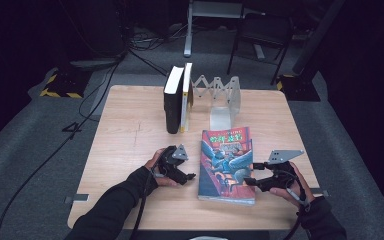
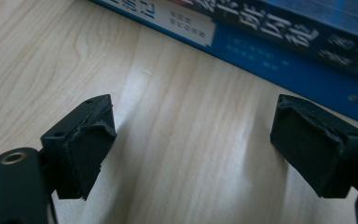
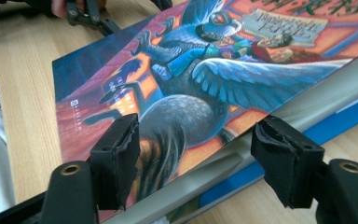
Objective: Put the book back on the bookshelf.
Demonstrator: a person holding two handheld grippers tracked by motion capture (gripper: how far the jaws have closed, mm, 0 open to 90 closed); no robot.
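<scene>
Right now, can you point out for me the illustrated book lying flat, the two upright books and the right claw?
illustrated book (image 1: pixel 226 162), high view, middle of its front cover.
upright books (image 1: pixel 173 107), high view, spine of the black one.
right claw (image 3: pixel 196 163), right gripper view, midway between its open fingertips.

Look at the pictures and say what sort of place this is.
Probably a recording studio or lab: a wooden table stands on grey carpet among dark surroundings, with cables trailing over the floor and equipment stands behind it.
</scene>
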